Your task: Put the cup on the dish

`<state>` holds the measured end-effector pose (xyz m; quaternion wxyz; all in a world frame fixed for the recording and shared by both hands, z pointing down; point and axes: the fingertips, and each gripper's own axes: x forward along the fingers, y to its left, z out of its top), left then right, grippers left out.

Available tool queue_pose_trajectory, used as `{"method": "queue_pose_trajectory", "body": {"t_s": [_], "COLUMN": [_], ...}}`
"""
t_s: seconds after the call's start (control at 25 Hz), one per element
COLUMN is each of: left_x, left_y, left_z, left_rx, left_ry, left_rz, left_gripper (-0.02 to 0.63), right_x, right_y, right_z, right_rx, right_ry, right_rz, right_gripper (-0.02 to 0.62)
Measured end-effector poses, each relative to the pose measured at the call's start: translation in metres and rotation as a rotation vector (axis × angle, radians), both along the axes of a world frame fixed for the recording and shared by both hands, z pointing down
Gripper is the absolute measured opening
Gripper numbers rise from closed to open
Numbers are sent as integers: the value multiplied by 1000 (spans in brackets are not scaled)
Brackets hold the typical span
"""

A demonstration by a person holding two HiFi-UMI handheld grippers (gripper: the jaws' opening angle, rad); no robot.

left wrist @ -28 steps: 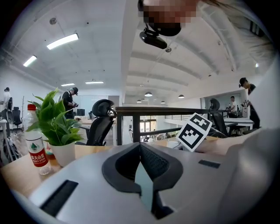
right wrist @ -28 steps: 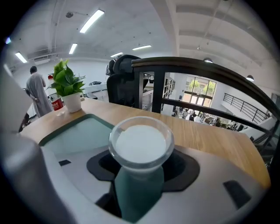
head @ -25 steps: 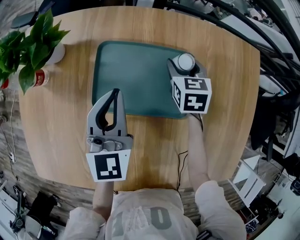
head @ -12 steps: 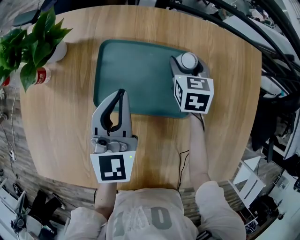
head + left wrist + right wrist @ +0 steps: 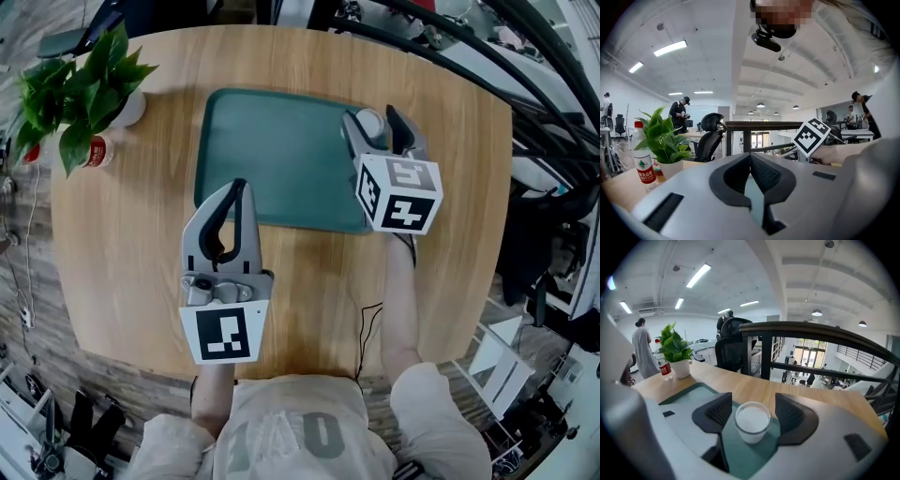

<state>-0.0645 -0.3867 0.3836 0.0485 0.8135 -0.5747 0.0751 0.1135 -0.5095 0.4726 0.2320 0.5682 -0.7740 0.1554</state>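
A small white cup (image 5: 370,122) stands upright on the far right corner of the green tray-like dish (image 5: 272,159). My right gripper (image 5: 372,128) is open around it, one jaw on each side. In the right gripper view the cup (image 5: 753,422) sits between the dark pads (image 5: 717,412) with a gap on both sides, green dish (image 5: 691,392) under it. My left gripper (image 5: 233,190) is shut on nothing, its tips over the dish's near left edge. In the left gripper view the closed gripper (image 5: 750,158) points out across the room.
The round wooden table (image 5: 122,244) carries a potted plant (image 5: 80,89) and a red-labelled water bottle (image 5: 94,152) at the far left. A thin black cable (image 5: 366,323) runs by the near edge. Black railings (image 5: 525,84) pass beyond the table's right side.
My right gripper has opened and let go of the cup, which now stands free on the dish. The left gripper has barely moved.
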Motion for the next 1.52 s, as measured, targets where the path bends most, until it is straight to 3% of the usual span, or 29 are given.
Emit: {"method": "queue_pose_trajectory", "body": {"t_s": [0.32, 0.48, 0.52, 0.6, 0.64, 0.8, 0.92, 1.16, 1.52], "left_x": [-2, -4, -5, -6, -6, -11, -13, -8, 12], "left_y": [28, 44, 49, 61, 67, 82, 93, 108, 121], "left_z": [-49, -83, -91, -103, -107, -120, -130, -153, -159], "left_rx": [78, 151, 169, 192, 199, 222, 243, 307, 303], "left_ry": [-8, -23, -25, -23, -20, -15, -9, 16, 6], "left_rz": [-16, -14, -16, -20, -20, -30, -42, -50, -23], "left_gripper": [9, 9, 9, 9, 9, 9, 9, 9, 9], "right_x": [1, -1, -1, 6, 10, 13, 11, -5, -17], "right_y": [34, 71, 80, 101, 110, 145, 175, 221, 244], "right_z": [-113, -164, -174, -190, -197, -219, -228, -227, -218], "right_rx": [228, 340, 367, 412, 435, 523, 583, 614, 568], "right_ry": [-44, -142, -179, -223, -226, -228, -174, -79, -120], "right_rz": [-1, -10, -4, 23, 35, 62, 78, 68, 19], "right_gripper": [268, 264, 233, 73, 35, 20, 20, 18, 18]}}
